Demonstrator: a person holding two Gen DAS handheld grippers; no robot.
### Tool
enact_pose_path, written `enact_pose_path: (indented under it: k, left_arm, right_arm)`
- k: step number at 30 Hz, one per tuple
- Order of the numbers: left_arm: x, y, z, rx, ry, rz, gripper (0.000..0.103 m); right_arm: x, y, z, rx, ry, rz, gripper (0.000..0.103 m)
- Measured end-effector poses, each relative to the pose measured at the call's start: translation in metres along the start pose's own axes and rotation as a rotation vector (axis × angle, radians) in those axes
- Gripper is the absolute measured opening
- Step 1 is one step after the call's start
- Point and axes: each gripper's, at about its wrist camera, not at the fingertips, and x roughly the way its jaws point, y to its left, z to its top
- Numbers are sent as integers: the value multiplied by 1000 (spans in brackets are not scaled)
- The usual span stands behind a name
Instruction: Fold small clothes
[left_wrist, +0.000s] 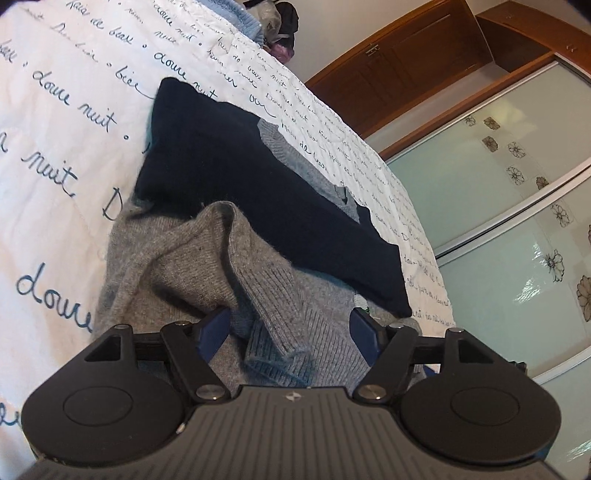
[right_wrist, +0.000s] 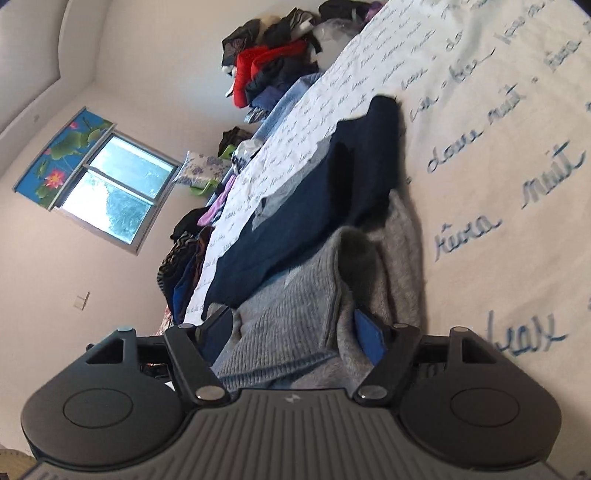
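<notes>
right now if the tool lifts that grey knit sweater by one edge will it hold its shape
Probably not: the grey knit sweater already slumps in soft folds, so it should droop. Its fuzzy ribbed cuff likely grips rather than slips. The navy garment lying partly on it may drag along.

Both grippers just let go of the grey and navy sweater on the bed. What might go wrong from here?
1. The ribbed cuff lies bunched between the left gripper fingers; pulling back may snag it.
2. The grey fold stands humped by the right gripper and may spring open.
3. The sweater lies near the bed edge.
</notes>
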Motion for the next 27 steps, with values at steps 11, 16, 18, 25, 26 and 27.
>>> enact_pose_path:
  k: [11, 16, 18, 25, 26, 27]
  left_arm:
    - [11, 4, 8, -26, 9, -3, 56]
    - [12, 12, 9, -70, 2, -23, 56]
    - [13, 16, 10, -94, 9, -27, 56]
    - [11, 13, 9, -82, 14, 1, 17]
    - [9, 13, 8, -77, 7, 9, 12]
    - [7, 13, 7, -73, -3, 17, 10]
  right_arm:
    - [-35, 22, 5, 6, -71, 61, 72]
    - [-14, -6, -16, 119, 7, 50, 72]
    - [-2, -14, -17, 126, 10, 29, 72]
    - [20, -12, 0, 75, -31, 3, 44]
    - [22, -13, 0, 75, -26, -19, 19]
    - [22, -15, -2, 79, -30, -38, 9]
